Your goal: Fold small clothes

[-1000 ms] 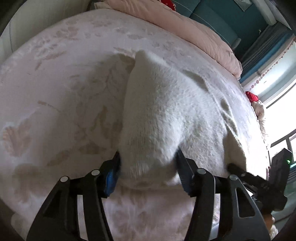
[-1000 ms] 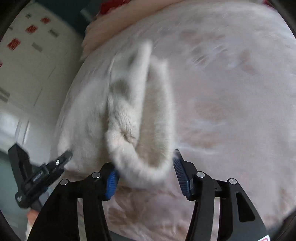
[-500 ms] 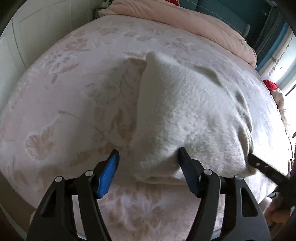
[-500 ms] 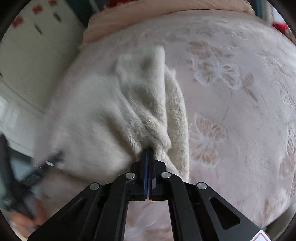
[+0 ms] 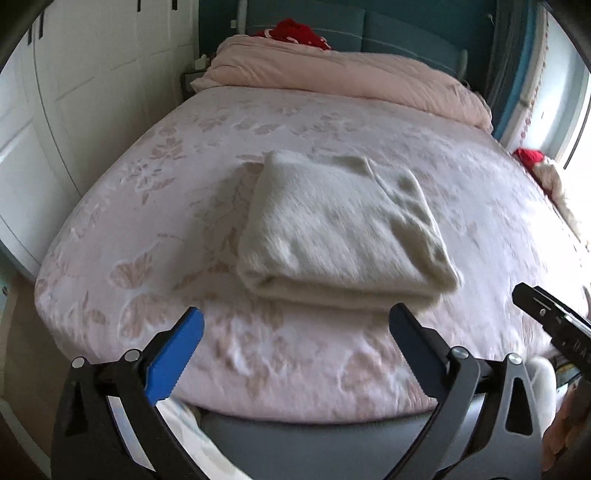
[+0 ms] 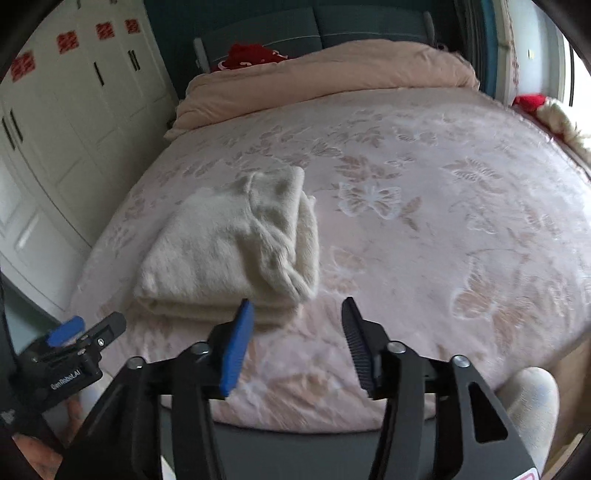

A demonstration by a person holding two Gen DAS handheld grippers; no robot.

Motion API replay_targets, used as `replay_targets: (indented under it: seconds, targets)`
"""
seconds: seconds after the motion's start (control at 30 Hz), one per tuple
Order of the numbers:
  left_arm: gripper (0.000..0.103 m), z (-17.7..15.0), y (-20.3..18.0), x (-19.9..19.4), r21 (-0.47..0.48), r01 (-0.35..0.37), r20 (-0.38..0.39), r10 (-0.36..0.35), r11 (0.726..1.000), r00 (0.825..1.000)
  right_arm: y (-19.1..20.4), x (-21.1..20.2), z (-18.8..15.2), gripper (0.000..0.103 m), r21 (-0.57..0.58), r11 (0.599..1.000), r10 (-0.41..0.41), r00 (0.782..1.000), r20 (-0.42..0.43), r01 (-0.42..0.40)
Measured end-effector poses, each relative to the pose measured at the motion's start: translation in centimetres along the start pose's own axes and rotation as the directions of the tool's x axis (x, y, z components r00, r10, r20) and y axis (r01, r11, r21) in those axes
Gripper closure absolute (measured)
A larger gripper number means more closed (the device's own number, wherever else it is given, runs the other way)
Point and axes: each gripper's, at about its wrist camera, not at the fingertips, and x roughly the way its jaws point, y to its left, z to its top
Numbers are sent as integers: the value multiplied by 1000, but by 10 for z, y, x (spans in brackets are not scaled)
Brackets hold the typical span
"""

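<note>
A cream fuzzy garment (image 5: 343, 229) lies folded into a thick rectangle on the pink bed (image 5: 184, 177); it also shows in the right wrist view, the garment (image 6: 229, 243) left of centre. My left gripper (image 5: 295, 325) hangs above the bed's near edge, jaws opening wide, nothing between them, short of the fold. My right gripper (image 6: 297, 314) sits just below the garment's right corner, jaws opening, empty. The right gripper's tip (image 5: 546, 317) shows at the right in the left wrist view. The left gripper (image 6: 81, 336) shows at lower left in the right wrist view.
A rolled pink duvet (image 5: 347, 77) lies across the bed's head with a red item (image 5: 295, 33) behind it. White wardrobe doors (image 6: 55, 122) line the left side. Red and cream clothes (image 6: 546, 110) lie at the bed's right edge by the window. A sock-clad foot (image 6: 532, 406) stands below.
Both grippers let go of the garment, opened and pulled back and up from it. The garment now lies flat and folded on the bed, farther from both cameras.
</note>
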Motion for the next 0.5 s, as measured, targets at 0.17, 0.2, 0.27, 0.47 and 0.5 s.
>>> replay_targets:
  seconds: [0.17, 0.2, 0.27, 0.47, 0.5]
  targets:
    - [5, -24, -20, -9, 39, -15, -12, 16, 999, 1000, -7, -11, -29, 45, 8, 1000, 8, 1000, -21, -8]
    - [5, -27, -23, -10, 45, -17, -12, 17, 999, 1000, -8, -13, -33, 45, 9, 1000, 16, 1000, -27, -16]
    - [5, -32, -30, -14, 62, -18, -4, 18, 998, 1000, -8, -17, -39, 44, 1, 1000, 16, 999, -31, -16]
    - [5, -31, -34, -20, 57, -5, 17, 4, 998, 1000, -7, 4, -13, 76, -29, 993, 112, 994, -21, -112]
    - [5, -29, -31, -20, 51, -13, 21, 12, 999, 1000, -6, 13, -4, 85, -38, 991, 129, 991, -29, -130]
